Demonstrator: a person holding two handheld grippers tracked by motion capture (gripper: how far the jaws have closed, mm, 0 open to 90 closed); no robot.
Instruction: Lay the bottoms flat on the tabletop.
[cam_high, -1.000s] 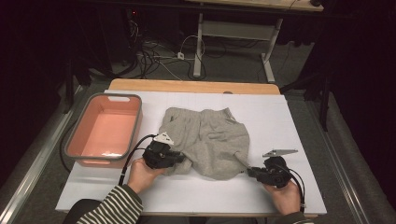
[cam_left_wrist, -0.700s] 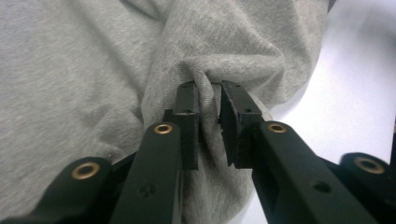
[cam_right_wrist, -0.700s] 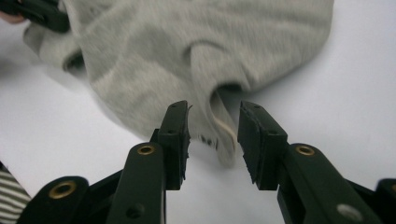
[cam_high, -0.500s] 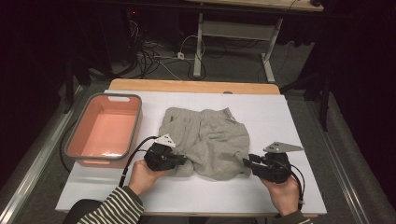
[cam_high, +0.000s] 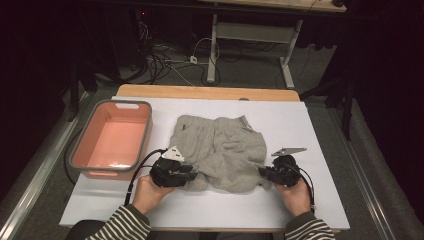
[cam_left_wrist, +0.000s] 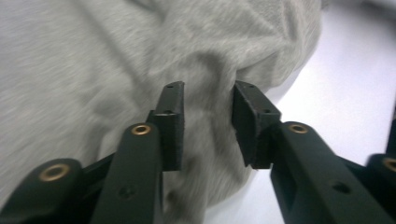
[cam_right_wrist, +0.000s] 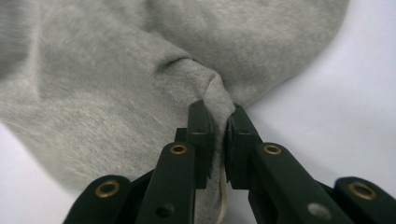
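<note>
A crumpled grey garment (cam_high: 225, 150) lies in the middle of the white table (cam_high: 310, 130). At the garment's near left corner is my left gripper (cam_high: 192, 175). In the left gripper view its jaws have just been opening. They stand apart around a raised ridge of grey cloth (cam_left_wrist: 93, 56), and the left gripper (cam_left_wrist: 205, 100) does not pinch it. My right gripper (cam_high: 262, 172) is at the garment's near right edge. Its jaws have just been closing, and in the right gripper view the right gripper (cam_right_wrist: 218, 119) is shut on a fold of the grey cloth (cam_right_wrist: 116, 70).
A pink basin with a grey rim (cam_high: 142, 107) stands empty at the table's left side. A wooden strip (cam_high: 205, 92) runs along the far edge. Beyond the table, cables and the legs of another table are on the floor.
My right gripper has moved left, in to the garment's near right edge. My left hand has hardly shifted.
</note>
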